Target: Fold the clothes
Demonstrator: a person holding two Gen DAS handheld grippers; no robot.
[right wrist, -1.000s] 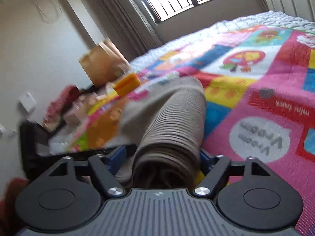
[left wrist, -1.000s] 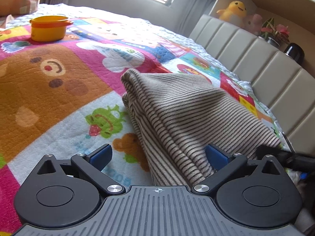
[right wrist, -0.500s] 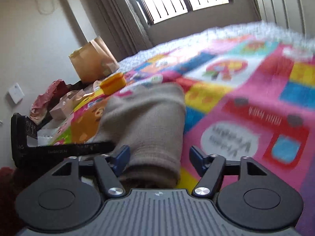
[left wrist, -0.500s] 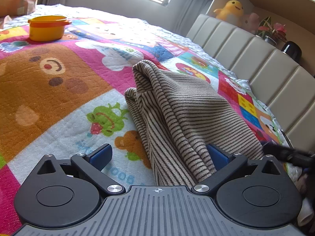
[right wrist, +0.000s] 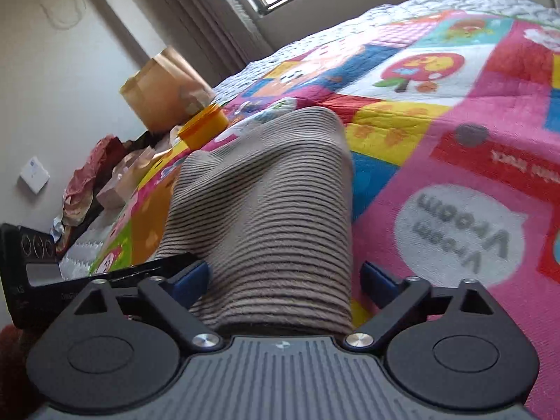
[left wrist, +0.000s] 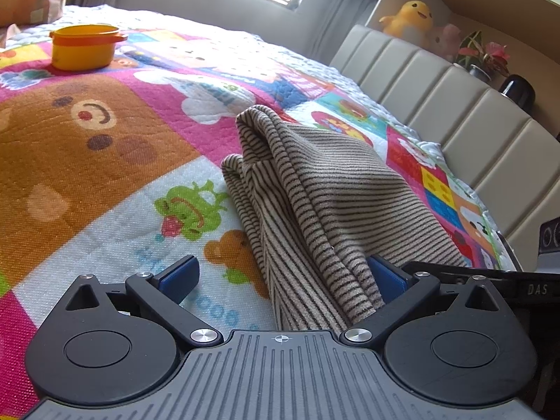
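Note:
A beige garment with thin dark stripes lies bunched and folded over on the colourful quilt. Its near end runs between the fingers of my left gripper, which is open; the cloth rests against the right blue pad, and the left pad is clear of it. In the right wrist view the same garment fills the gap of my right gripper, also open, with both blue pads standing off its sides. Each gripper shows at the edge of the other's view.
An orange-yellow pot stands far back on the quilt. A padded headboard runs along the right, with a plush duck and a plant on the shelf above. A paper bag and clutter sit beside the bed.
The garment's far end has risen into a taller bunched fold. The right gripper's fingers have spread slightly wider around the cloth, and its view has swung. The left fingers stay equally wide.

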